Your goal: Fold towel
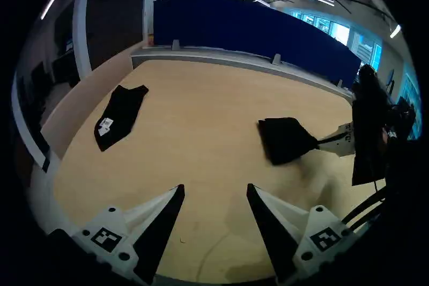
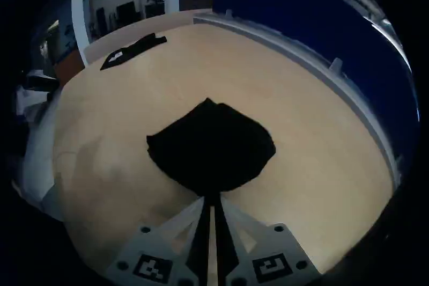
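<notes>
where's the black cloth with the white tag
The black tagged cloth lies flat at the left of the left gripper view, near the tan wooden table's edge, far from the folded black towel.

Left gripper view faces across the table (image 1: pixel 214 109); right gripper view close above their shared towel (image 2: pixel 212 149)

The fingertips of your right gripper (image 2: pixel 213 198) vanish under the towel (image 2: pixel 212 149), its folds lost in solid black. Near the table (image 1: pixel 214 119)'s left edge, a cloth (image 1: pixel 124 109)'s white tag (image 1: pixel 105 125) is too small to read.
</notes>
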{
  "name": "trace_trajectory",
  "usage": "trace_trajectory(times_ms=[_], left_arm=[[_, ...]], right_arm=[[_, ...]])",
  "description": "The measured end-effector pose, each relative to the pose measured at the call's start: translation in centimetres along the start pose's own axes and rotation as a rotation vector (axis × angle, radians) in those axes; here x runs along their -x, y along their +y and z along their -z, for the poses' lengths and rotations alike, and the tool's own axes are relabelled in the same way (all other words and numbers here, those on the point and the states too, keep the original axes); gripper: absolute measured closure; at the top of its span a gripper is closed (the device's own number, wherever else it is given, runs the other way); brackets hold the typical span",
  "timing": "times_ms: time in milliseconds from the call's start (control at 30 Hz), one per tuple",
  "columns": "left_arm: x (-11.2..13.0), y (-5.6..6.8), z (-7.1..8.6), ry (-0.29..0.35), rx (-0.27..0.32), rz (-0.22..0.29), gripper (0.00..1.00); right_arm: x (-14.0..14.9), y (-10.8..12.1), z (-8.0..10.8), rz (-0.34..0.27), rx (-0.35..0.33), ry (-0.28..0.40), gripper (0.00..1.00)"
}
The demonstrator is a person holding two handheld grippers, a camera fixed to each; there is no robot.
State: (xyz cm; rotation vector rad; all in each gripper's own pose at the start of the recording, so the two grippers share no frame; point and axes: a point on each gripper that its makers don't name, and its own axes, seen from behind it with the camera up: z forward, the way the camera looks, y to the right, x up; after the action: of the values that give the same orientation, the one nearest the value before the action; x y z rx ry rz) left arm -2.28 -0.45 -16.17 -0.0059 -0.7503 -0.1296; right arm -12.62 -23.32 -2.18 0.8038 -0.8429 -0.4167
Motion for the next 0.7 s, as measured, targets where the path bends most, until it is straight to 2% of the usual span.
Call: trace_trajectory(times_ms=[367, 567, 700], left_arm=[[-2.7, 1.9, -0.5, 0.035, 0.035, -0.038, 0.15], [-4.2, 3.1, -0.7, 0.055, 0.06, -0.053, 0.15], [-4.9, 3.9, -0.8, 0.061, 0.074, -0.056, 0.15]], right_arm=[[-9.4, 3.6, 6.5, 0.037, 0.069, 0.159, 0.95], [-12.3, 5.9, 10.5, 0.039, 0.105, 0.211, 0.95], [-12.7, 7.7, 12.4, 0.036, 0.138, 0.224, 0.95]])
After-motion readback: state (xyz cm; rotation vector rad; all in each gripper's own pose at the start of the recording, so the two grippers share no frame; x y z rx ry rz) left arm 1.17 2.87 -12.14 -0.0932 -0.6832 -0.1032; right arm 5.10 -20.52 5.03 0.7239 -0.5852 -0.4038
